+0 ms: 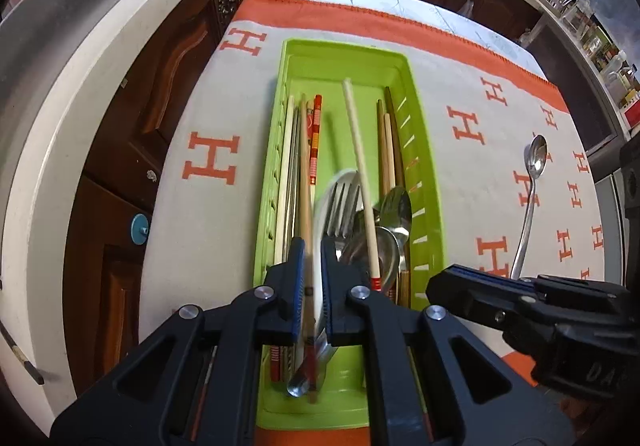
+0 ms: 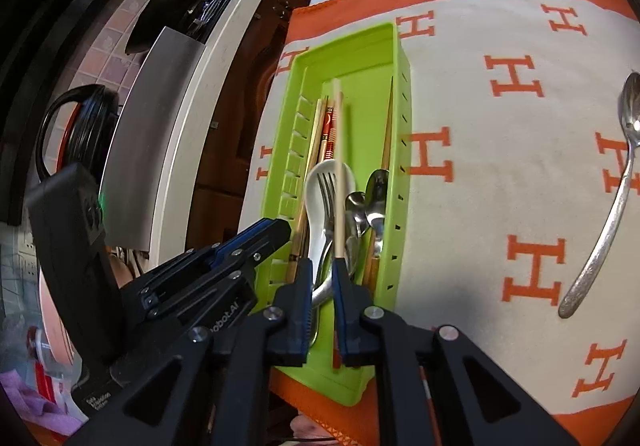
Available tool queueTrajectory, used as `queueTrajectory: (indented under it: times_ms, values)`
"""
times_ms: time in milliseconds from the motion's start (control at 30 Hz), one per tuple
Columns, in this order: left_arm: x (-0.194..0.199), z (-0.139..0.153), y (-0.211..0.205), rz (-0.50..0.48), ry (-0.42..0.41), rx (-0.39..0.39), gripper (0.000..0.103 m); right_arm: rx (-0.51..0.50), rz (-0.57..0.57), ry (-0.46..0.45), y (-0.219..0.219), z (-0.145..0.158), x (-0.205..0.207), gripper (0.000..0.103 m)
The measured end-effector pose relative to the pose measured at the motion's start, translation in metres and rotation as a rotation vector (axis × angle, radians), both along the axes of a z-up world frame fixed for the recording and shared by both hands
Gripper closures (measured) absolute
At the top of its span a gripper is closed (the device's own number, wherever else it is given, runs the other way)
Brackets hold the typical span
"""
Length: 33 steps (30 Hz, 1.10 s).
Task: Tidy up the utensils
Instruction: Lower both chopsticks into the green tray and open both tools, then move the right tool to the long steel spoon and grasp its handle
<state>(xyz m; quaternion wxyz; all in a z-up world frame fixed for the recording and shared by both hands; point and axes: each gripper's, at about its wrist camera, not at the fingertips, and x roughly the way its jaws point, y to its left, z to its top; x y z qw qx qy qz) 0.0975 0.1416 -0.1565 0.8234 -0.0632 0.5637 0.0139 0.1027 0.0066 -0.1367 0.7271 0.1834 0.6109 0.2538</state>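
I've got both grippers low at the near end of the green tray (image 1: 424,149), which lies lengthwise on the H-pattern cloth (image 1: 224,117).

Left gripper (image 1: 312,246): jaws narrowly apart w/ a wooden chopstick (image 1: 306,165) running between them. Can't tell if pads actually pinch it; the frame is blurred there. I'd say it's held along the tray's long axis so it drops in beside the other sticks at 9 o'clock.

Right gripper (image 2: 322,266): jaws slightly apart over the fork (image 2: 328,185) and white spoon (image 2: 316,181), a pale chopstick (image 2: 339,165) passing by its right finger. Contact unclear, so can't tell there either.

Tray is crowded at the near end: spoons, fork, stick ends overlap. The far end at 12 o'clock is bare, so there's room to slide fwd. Side walls are close, so little lateral play.

One metal spoon (image 2: 612,197) lies loose on the cloth at 3 o'clock, well apart from the tray, w/ open cloth around it. Prob. the next pick.
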Motion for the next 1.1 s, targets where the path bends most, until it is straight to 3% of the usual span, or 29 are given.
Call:
queueTrajectory:
  times_ms: [167, 200, 600, 767, 1100]
  values:
    - [-0.003, 0.002, -0.002, -0.005, -0.012, -0.007, 0.064, -0.029, -0.015, -0.026, -0.011, 0.005, -0.003, 0.093]
    - [-0.004, 0.004, -0.003, -0.006, -0.019, -0.005, 0.063, -0.033, -0.022, -0.028, -0.014, 0.006, -0.003, 0.093]
    - [-0.013, 0.029, -0.041, -0.096, -0.077, -0.036, 0.062, -0.089, -0.126, -0.052, -0.072, 0.011, -0.006, 0.093]
    - [-0.014, 0.04, -0.07, -0.154, -0.096, -0.069, 0.062, -0.065, -0.188, -0.057, -0.107, 0.015, -0.008, 0.093]
    - [0.001, 0.044, -0.149, -0.294, -0.113, -0.042, 0.062, -0.002, -0.341, -0.017, -0.176, -0.004, 0.0, 0.093]
